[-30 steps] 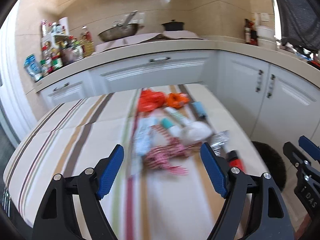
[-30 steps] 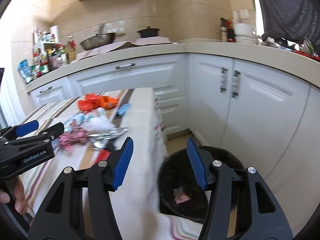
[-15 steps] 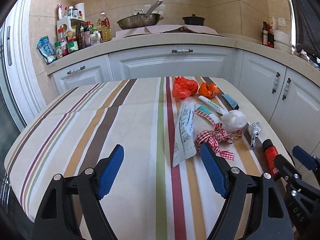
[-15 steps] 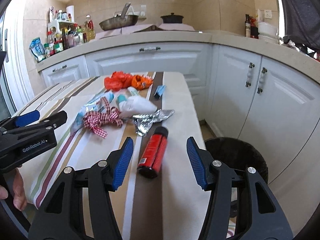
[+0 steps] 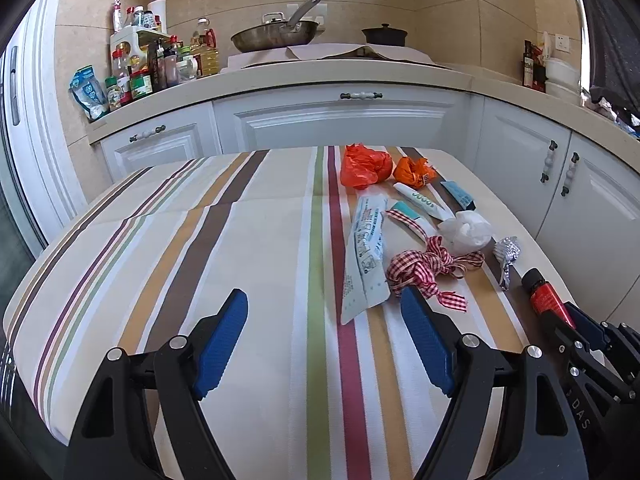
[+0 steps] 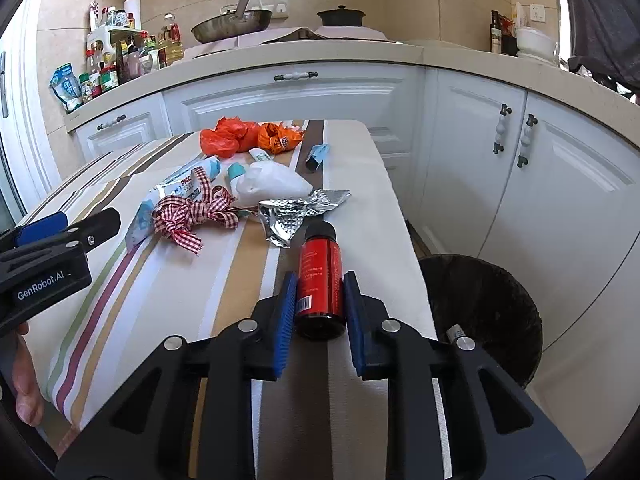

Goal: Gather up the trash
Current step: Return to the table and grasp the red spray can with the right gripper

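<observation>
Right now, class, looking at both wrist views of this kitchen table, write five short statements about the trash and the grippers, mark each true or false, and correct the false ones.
1. The right gripper has a red bottle between its blue pads. True; its jaws have just been closing.
2. The left gripper holds the checked ribbon. False: it is open and empty.
3. The red bottle stands upright. False: it lies on its side on the striped tablecloth.
4. A dark bin sits on the floor beside the table. True.
5. The crumpled foil is inside the bin. False: it is on the table.
</observation>
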Action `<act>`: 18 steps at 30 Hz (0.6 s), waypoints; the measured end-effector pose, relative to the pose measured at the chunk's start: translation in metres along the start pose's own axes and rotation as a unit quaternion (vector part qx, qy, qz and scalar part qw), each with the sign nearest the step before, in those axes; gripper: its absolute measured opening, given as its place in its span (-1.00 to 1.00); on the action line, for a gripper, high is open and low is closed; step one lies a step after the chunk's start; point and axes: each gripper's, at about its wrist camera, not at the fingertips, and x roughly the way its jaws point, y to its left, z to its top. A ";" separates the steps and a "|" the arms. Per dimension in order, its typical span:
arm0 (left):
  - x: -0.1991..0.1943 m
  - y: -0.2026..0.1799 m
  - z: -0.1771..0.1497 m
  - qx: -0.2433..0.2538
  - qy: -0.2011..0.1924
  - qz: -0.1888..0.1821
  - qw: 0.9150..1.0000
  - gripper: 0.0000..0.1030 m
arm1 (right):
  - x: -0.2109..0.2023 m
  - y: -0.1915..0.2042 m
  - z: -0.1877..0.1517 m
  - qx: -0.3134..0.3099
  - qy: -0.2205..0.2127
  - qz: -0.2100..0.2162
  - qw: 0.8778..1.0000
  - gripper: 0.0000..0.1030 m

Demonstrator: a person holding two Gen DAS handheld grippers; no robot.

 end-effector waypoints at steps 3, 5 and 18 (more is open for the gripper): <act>0.001 -0.004 0.000 0.003 0.001 -0.002 1.000 0.49 | -0.002 -0.004 0.000 0.004 -0.005 0.002 1.000 -0.55; 0.001 -0.007 0.000 0.007 0.002 -0.003 1.000 0.49 | -0.005 -0.007 0.001 0.006 -0.011 0.005 1.000 -0.55; 0.009 -0.010 0.006 0.012 0.004 0.014 1.000 0.49 | -0.017 -0.026 0.008 0.017 -0.033 0.003 0.999 -0.55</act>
